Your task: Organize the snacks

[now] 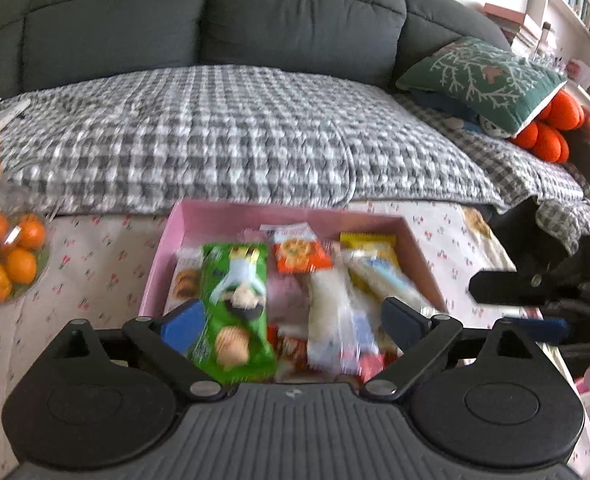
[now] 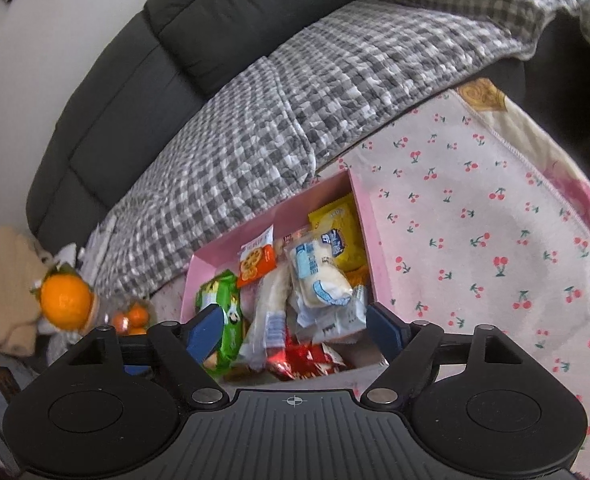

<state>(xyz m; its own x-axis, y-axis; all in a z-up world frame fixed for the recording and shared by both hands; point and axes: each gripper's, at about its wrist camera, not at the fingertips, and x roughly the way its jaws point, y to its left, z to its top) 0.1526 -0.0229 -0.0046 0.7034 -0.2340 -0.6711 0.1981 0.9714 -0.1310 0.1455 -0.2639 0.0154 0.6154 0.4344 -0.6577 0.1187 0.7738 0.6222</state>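
Observation:
A pink box [image 1: 287, 214] on the cherry-print cloth holds a loose pile of snack packets. In it lie a green crisps packet [image 1: 235, 308], an orange cracker packet [image 1: 301, 254], a yellow packet [image 1: 369, 244] and white-and-blue packets [image 1: 335, 308]. My left gripper [image 1: 295, 324] hangs open over the box's near end, its left pad beside the green packet, gripping nothing. My right gripper [image 2: 297, 330] is open too, above the same pink box [image 2: 295, 210], over red packets [image 2: 307, 360] and a white-and-blue packet [image 2: 319, 276]. The right gripper's fingers [image 1: 495, 286] show at the box's right side.
A grey sofa with a checked blanket [image 1: 215, 128] runs behind the table. A green cushion [image 1: 479, 76] lies at its right end. A glass bowl of mandarins [image 1: 7, 260] and a big orange fruit [image 2: 65, 300] stand left of the box. Cherry-print cloth [image 2: 475, 220] spreads to the right.

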